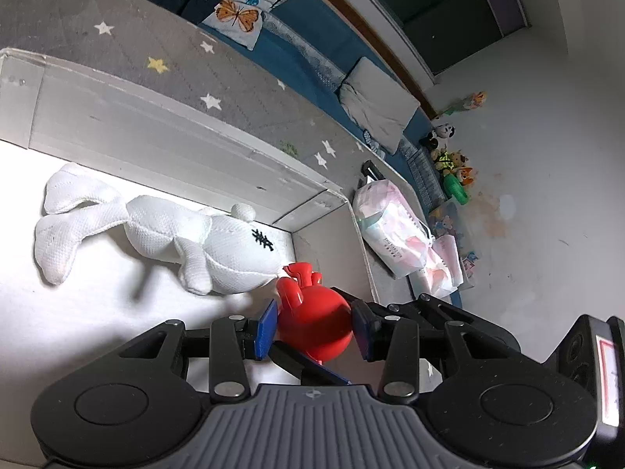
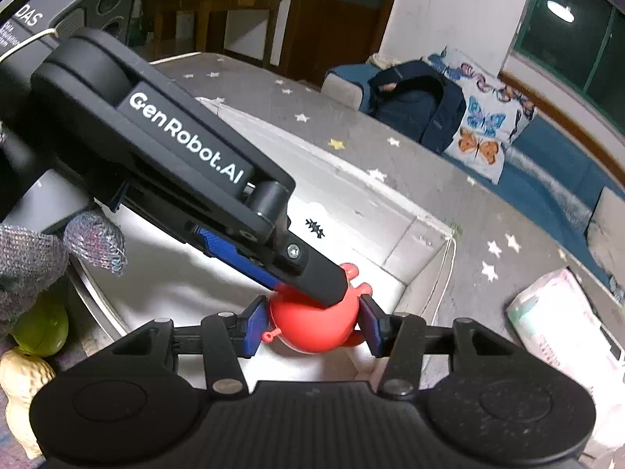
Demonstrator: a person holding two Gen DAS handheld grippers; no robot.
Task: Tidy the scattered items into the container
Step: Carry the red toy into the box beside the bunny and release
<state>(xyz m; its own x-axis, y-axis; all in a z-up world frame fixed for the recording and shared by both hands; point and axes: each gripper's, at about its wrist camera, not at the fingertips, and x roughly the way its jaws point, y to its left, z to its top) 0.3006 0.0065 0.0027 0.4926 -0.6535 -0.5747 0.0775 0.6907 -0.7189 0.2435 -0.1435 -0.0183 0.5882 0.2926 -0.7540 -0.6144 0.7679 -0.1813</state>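
Right at my feet, both grippers meet on the same thing. The left gripper (image 1: 314, 330) has its blue pads (image 1: 267, 328) pressed on either side of a round red toy (image 1: 308, 305), jaws drawn in narrow around its body. The right gripper (image 2: 312, 326) comes at the toy crosswise, and its jaws are also narrow, clamped on the toy's flanks. A hand in a grey mesh glove (image 2: 31, 254) holds the left tool.

The red toy sits in the corner of the container, an open white box (image 1: 156, 144); I cannot tell if it touches the bottom. Its limbs are almost touching a white plush animal (image 1: 164, 230) that lies stretched out on the box floor.

Just outside the box, on the right gripper's left, a green toy (image 2: 41, 328) and a cream peanut-shaped toy (image 2: 23, 387) lie on the floor.

The box stands on a grey mat with stars (image 1: 117, 47). Beside its other end rests a pink and white soft pack (image 1: 386, 226). Farther off, a dark backpack (image 2: 414, 109) leans against a butterfly cushion (image 1: 242, 11), and a small huddle of plush toys (image 1: 453, 168) sits by the wall.
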